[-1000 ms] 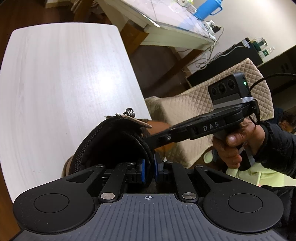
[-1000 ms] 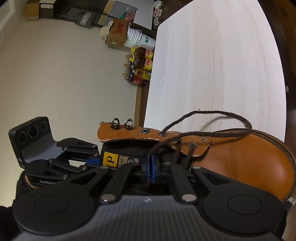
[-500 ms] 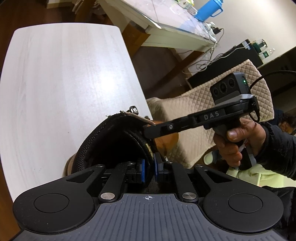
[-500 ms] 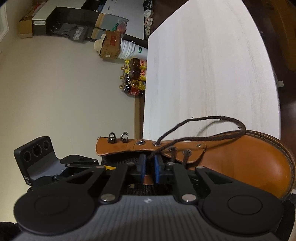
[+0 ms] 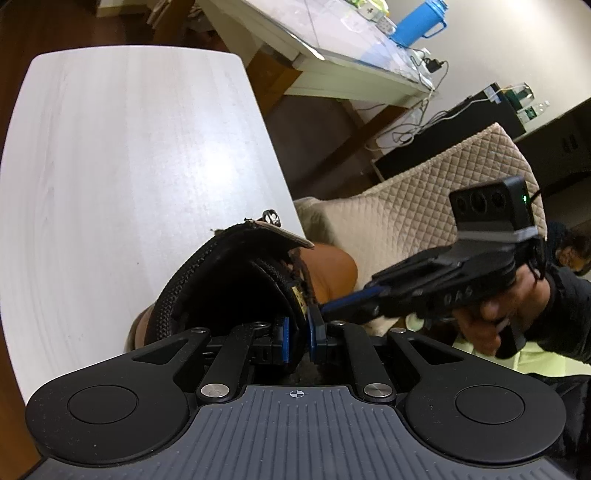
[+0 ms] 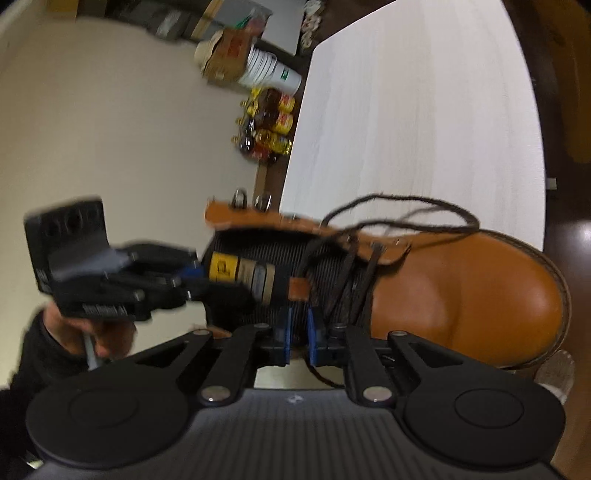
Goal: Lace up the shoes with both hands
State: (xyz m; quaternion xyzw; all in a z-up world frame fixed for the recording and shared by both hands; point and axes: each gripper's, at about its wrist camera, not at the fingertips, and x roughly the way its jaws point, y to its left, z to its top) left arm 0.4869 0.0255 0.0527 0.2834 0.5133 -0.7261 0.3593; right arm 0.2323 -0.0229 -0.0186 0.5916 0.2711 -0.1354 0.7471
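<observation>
A tan leather boot [image 6: 461,288] lies on the white table [image 6: 406,129], its toe toward the right in the right wrist view. A dark brown lace [image 6: 406,201] loops loosely over the eyelets. My left gripper [image 5: 299,334] is shut on the boot's black padded tongue [image 5: 291,291], which bears a yellow label; the same gripper [image 6: 192,275] shows in the right wrist view. My right gripper [image 6: 298,332] hovers by the boot's near side, jaws opening with a visible gap. A lace strand passes close under its right pad, and nothing is pressed between the pads. In the left wrist view the right gripper [image 5: 332,304] has its tips beside the tongue.
A quilted beige chair [image 5: 424,206] stands close behind the boot. A desk with a blue jug [image 5: 417,22] is farther back. Bottles [image 6: 269,129], a white bucket [image 6: 269,72] and a cardboard box stand on the floor by the table's far end. A hand [image 5: 498,306] holds the right gripper.
The right gripper has drawn back from the laces and eyelets, and its pads have parted after being shut on a lace. The left gripper and the boot have stayed put.
</observation>
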